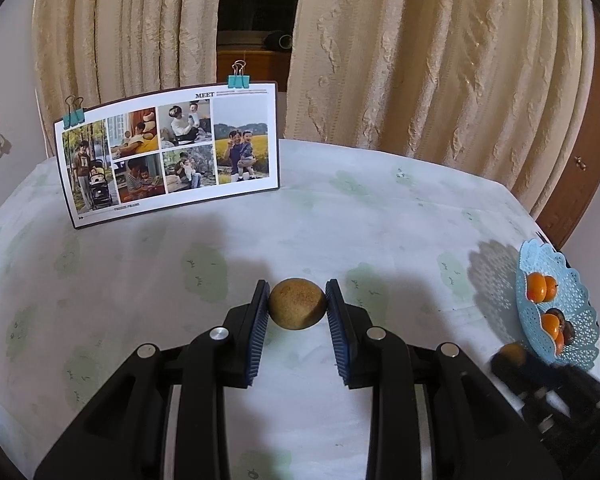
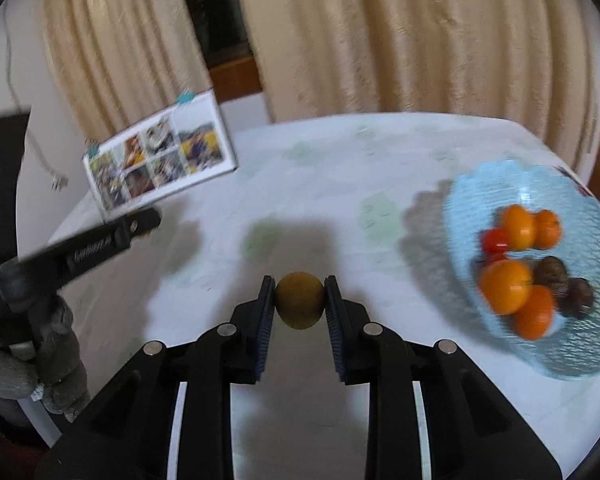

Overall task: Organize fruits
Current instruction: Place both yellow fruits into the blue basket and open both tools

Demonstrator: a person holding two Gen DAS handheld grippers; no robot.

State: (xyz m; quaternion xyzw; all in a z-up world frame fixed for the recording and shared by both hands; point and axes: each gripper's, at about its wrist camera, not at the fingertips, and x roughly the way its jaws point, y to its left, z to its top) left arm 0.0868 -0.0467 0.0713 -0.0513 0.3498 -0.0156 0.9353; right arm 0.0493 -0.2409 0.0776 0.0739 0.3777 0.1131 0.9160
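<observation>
My left fingers (image 1: 298, 306) pinch a round brownish-yellow fruit (image 1: 297, 303), the blue ribbed pads pressed against its two sides. The fruit sits at the very tips, above the desk (image 1: 220, 248) and its pale cloth with faint green prints. The left gripper tilts downward toward the cloth, its black linkage fanning back toward me.

My right fingers (image 2: 300, 304) pinch a second round yellow-brown fruit (image 2: 300, 306) in the same way, pads tight on either side, tips angled down at the desk. This view is blurred.

My landmark is the blue lattice basket (image 2: 476, 184). In the right wrist view it lies on the desk to the right of my right fingers, well apart from the held fruit. Inside it lie several orange fruits (image 2: 505, 292), a small red one (image 2: 495, 240) and two dark brown ones (image 2: 578, 298). In the left wrist view the same basket sits at the far right edge, with my right gripper just left of and below it, dark and blurred.

Far to the left of the basket, a photo card (image 1: 168, 152) stands upright at the back of the desk, held by two teal binder clips (image 1: 238, 80). Cream curtains (image 1: 440, 60) hang behind the desk. At the left edge of the right wrist view, my grey-gloved hand (image 2: 36, 368) grips the left gripper's handle.
</observation>
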